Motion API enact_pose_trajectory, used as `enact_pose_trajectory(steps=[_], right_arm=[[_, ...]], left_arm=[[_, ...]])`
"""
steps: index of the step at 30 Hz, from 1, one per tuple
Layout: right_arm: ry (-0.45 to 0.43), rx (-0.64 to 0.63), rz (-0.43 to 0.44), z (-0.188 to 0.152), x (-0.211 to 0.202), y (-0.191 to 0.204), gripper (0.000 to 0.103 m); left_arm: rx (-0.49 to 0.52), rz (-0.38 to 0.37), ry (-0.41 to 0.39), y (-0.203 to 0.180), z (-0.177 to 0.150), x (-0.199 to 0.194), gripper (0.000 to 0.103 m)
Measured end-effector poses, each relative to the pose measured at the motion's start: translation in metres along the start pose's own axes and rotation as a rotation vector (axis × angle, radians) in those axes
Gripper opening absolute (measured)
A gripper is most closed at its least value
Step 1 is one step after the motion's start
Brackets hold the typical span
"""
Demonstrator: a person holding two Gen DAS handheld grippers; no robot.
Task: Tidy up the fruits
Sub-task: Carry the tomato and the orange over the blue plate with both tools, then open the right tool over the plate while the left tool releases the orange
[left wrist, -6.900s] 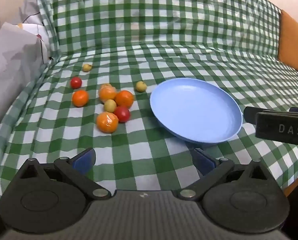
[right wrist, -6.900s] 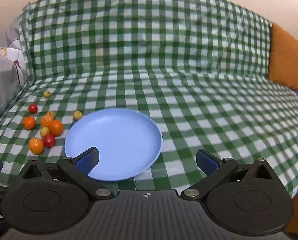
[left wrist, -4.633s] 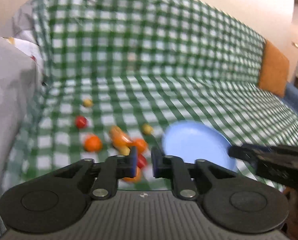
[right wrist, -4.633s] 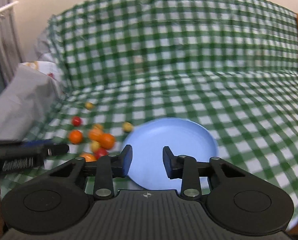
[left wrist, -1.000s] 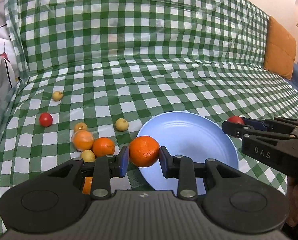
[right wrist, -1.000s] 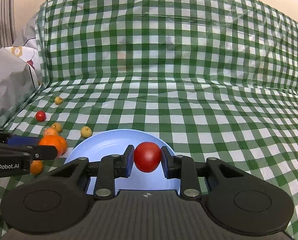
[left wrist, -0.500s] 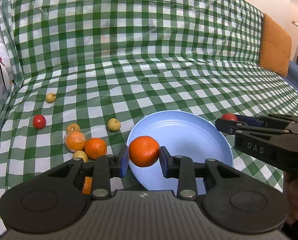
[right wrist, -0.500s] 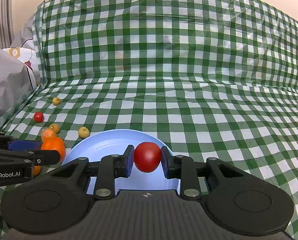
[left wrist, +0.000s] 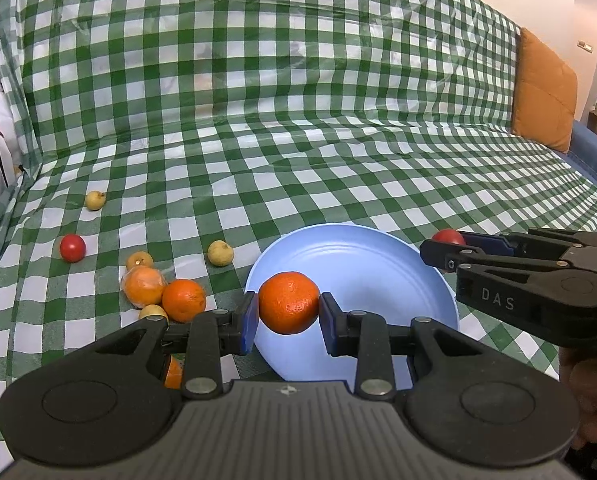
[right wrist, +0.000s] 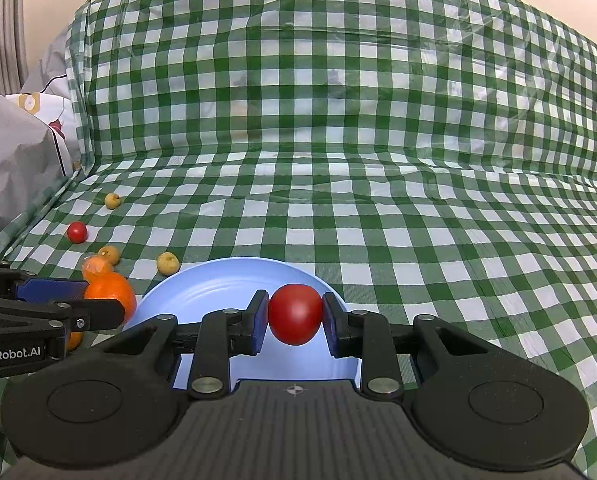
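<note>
Both grippers have carried their fruit over the plate since a second ago: the left gripper point(left wrist: 289, 309) clamps an orange point(left wrist: 289, 303) above the near left edge of the blue plate point(left wrist: 362, 264). Beside it the right gripper point(right wrist: 295, 317) squeezes a red tomato point(right wrist: 295, 314) over the plate's right side. Out left on the checked cloth point(left wrist: 298, 160) lie more oranges point(left wrist: 183, 300), small yellow fruits point(left wrist: 220, 253) and another tomato point(left wrist: 73, 247).
</note>
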State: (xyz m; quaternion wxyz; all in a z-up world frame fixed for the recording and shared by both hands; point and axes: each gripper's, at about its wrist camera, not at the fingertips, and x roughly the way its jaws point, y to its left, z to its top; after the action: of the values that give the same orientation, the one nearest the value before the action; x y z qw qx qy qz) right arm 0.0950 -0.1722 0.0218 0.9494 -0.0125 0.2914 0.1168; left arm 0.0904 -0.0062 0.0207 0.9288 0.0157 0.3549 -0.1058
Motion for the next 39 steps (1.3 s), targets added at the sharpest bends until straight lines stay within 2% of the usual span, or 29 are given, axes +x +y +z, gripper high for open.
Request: enact_pose_trajectory(steps=[16, 18, 19, 20, 22, 24, 33, 38, 39], right_arm=[[0.001, 0.004, -0.001, 0.000, 0.001, 0.001, 0.030], [0.003, 0.005, 0.000, 0.000, 0.001, 0.001, 0.031], [0.004, 0.006, 0.000, -0.001, 0.001, 0.001, 0.031], [0.004, 0.005, -0.002, -0.001, 0.000, 0.002, 0.033], [-0.002, 0.002, -0.013, 0.000, -0.001, 0.003, 0.053], [-0.010, 0.003, -0.024, 0.000, -0.002, 0.003, 0.060], [-0.017, -0.012, -0.069, -0.001, -0.001, 0.006, 0.062], [-0.057, 0.014, -0.104, -0.001, -0.004, 0.001, 0.064], [-0.069, 0.029, -0.112, 0.000, -0.005, -0.001, 0.067]], left_arm=[[0.000, -0.029, -0.012, -0.005, 0.000, -0.001, 0.037], [-0.014, -0.049, -0.021, -0.004, 0.001, -0.003, 0.053], [-0.021, -0.056, -0.033, -0.003, 0.001, -0.005, 0.056], [-0.025, -0.058, -0.044, -0.003, 0.002, -0.006, 0.056], [-0.029, -0.059, -0.054, -0.003, 0.002, -0.008, 0.056], [-0.027, -0.050, -0.061, -0.004, 0.002, -0.008, 0.056], [0.006, -0.011, -0.163, -0.009, -0.001, -0.015, 0.055], [0.019, -0.008, -0.203, -0.009, -0.002, -0.018, 0.055], [0.022, -0.006, -0.211, -0.009, -0.002, -0.019, 0.055]])
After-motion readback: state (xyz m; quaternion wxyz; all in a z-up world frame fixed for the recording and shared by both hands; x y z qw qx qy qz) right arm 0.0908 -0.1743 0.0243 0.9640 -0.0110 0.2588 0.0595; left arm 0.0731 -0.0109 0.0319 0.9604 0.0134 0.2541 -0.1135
